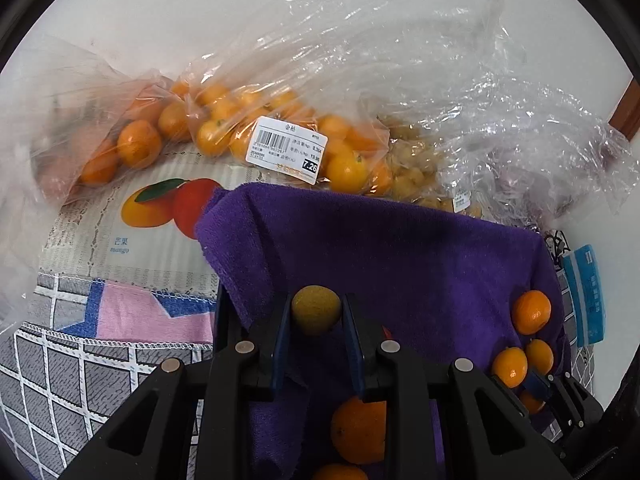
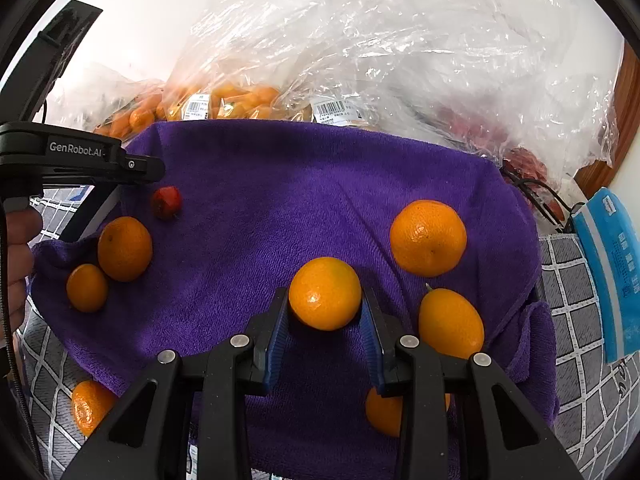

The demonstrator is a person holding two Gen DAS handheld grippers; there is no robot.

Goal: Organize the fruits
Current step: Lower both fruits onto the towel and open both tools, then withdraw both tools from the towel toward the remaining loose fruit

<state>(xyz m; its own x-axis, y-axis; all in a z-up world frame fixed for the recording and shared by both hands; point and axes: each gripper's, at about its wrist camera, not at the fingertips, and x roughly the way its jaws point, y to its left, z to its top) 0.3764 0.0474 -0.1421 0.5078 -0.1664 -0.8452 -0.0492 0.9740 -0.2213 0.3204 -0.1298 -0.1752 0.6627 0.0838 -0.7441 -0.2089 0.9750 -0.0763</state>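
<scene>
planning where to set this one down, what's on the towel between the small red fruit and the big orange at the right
In the right wrist view, only bare purple towel lies between the small red fruit and the big orange.

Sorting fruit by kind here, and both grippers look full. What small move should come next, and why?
Probably lower the left gripper and release its yellowish-green fruit on bare purple towel, apart from the oranges: the right gripper is shut on a kumquat.
</scene>
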